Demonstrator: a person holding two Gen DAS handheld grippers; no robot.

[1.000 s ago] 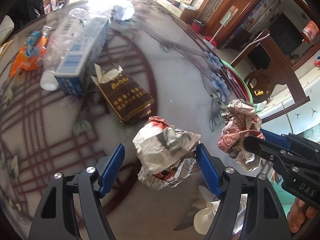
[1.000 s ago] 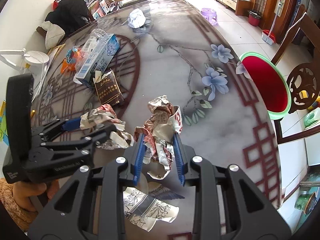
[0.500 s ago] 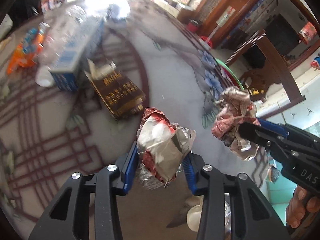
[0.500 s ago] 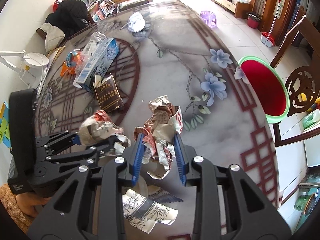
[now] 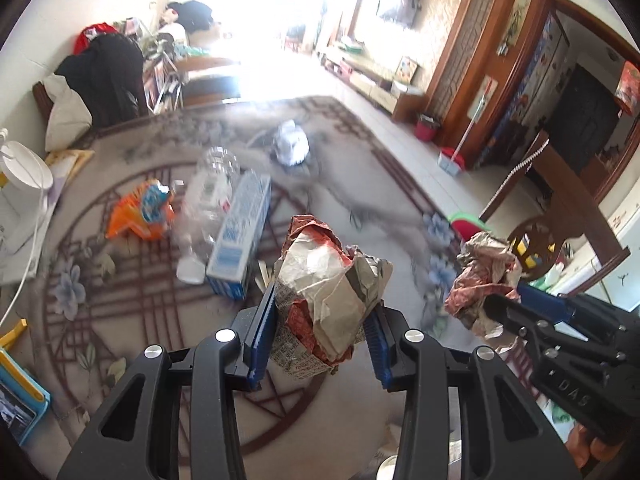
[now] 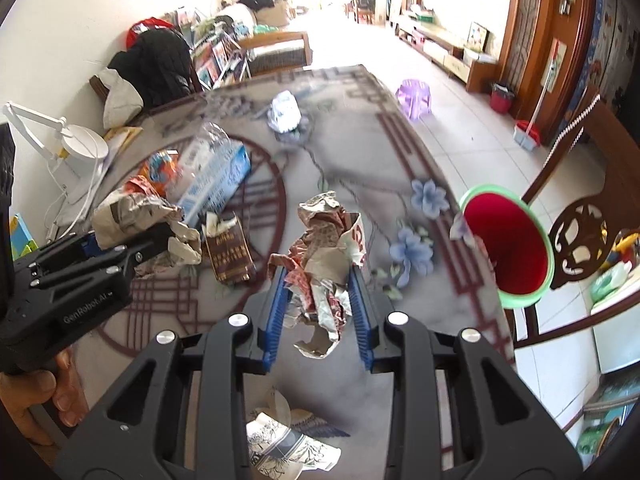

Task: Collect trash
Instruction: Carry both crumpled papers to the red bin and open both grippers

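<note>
My left gripper (image 5: 320, 316) is shut on a crumpled red-and-tan paper ball (image 5: 328, 280), held above the patterned table (image 5: 120, 312). My right gripper (image 6: 320, 300) is shut on a second crumpled red-brown wrapper (image 6: 324, 252), also lifted off the table. Each gripper shows in the other's view: the right one (image 5: 504, 312) with its wrapper (image 5: 480, 276) at the right, the left one (image 6: 132, 248) with its paper ball (image 6: 136, 212) at the left. A red bin with a green rim (image 6: 508, 244) stands beside the table's right edge.
On the table lie a blue-and-white carton (image 5: 240, 236), a clear plastic bottle (image 5: 208, 200), an orange snack bag (image 5: 140, 212), a dark brown box (image 6: 230, 252), a white crumpled wad (image 5: 290, 146) and a printed paper cup (image 6: 288, 444). A wooden chair (image 6: 580, 240) stands right of the bin.
The left gripper closed on the paper ball and lifted it off the table. The right gripper also rose with its wrapper. Both views tilted up to show more of the room.
</note>
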